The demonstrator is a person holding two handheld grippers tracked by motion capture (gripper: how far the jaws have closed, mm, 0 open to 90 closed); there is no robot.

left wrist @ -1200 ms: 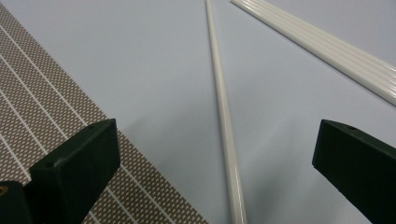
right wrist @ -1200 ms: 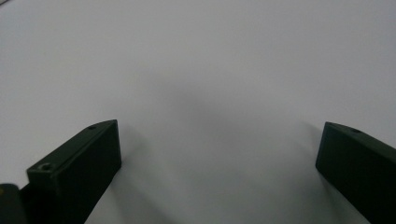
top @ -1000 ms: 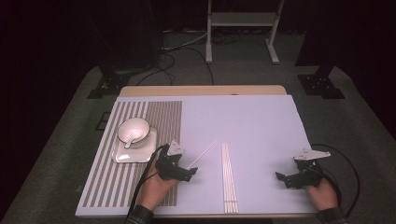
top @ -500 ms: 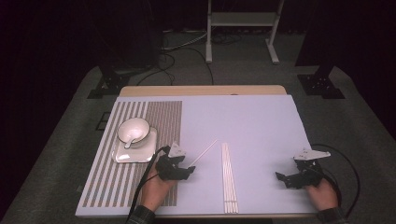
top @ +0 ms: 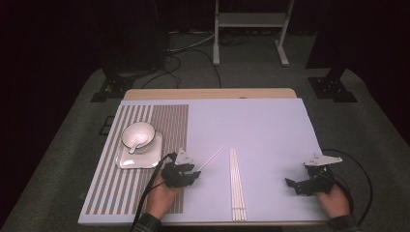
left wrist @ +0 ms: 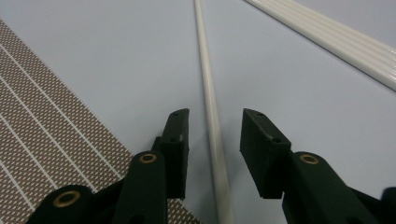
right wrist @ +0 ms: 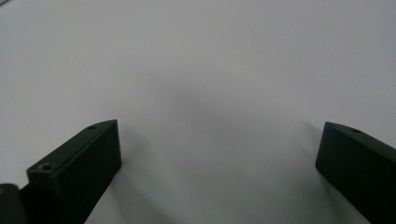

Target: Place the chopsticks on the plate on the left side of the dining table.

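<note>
Chopstick (left wrist: 210,107) lies between the left gripper's (left wrist: 214,128) closing fingers (left wrist: 177,140), untouched.

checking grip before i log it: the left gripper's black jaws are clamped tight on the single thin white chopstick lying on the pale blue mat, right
Not clamped. In the left gripper view the left gripper has been closing its black jaws, but a gap remains on both sides of the single thin white chopstick, which lies on the pale blue mat.

Looking along the right tongs (right wrist: 217,163), we see their two black jaws rising from the lower corners, set wide apart with nothing between them. Beneath them lies the pale, smooth counter (right wrist: 210,70), on which we note the jaws' soft shadows.
</note>
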